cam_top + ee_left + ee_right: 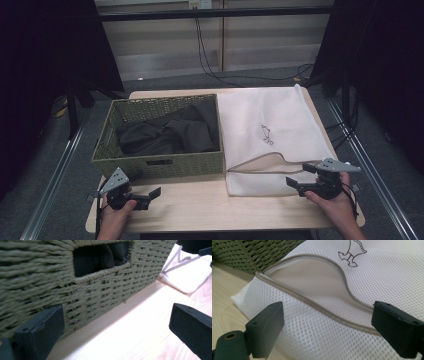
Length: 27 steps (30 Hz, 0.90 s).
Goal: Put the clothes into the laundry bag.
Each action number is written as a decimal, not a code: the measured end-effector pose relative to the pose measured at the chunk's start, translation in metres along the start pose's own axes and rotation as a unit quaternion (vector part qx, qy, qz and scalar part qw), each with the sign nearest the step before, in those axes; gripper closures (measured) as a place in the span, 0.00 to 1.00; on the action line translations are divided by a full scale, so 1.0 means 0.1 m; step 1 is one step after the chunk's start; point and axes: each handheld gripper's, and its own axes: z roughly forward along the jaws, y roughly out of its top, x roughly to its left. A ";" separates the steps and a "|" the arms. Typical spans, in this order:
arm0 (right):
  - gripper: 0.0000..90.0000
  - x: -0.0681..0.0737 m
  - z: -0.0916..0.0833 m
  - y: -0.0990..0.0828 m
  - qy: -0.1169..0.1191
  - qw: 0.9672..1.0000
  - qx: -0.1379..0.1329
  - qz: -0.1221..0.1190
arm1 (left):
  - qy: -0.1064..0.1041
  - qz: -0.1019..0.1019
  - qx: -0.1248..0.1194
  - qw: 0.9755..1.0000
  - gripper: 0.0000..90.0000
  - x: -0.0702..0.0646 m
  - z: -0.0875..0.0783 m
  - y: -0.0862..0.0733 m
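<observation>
Reaching with the wide-open, empty right gripper [300,175] for the unzipped mouth of the white mesh bag [270,131] at desk right, left gripper [150,196] open beside the basket [160,162]; next, pinching the upper flap.

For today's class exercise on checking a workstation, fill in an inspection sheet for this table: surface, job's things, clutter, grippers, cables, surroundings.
Surface: pale wooden table.
Job's things: white mesh bag, zip edge gaping at the near side; green woven basket holding dark clothes.
Clutter: nothing seen.
Grippers: left gripper open, before the basket; right gripper open at the bag's near edge.
Cables: black cables down the back wall.
Surroundings: grey floor, dark curtains.
</observation>
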 end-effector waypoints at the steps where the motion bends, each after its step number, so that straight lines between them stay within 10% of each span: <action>1: 0.13 0.01 0.01 0.01 -0.003 1.000 -0.001 -0.003 | 0.000 -0.002 -0.001 1.000 0.00 0.01 0.00 0.00; 15: 0.12 -0.01 0.25 0.31 -0.023 1.000 -0.005 -0.013 | 0.008 -0.010 0.015 1.000 0.00 0.05 0.06 -0.03; 27: 0.12 -0.11 0.74 0.37 -0.066 0.994 0.072 -0.041 | 0.011 -0.012 0.021 1.000 0.00 0.05 0.08 -0.03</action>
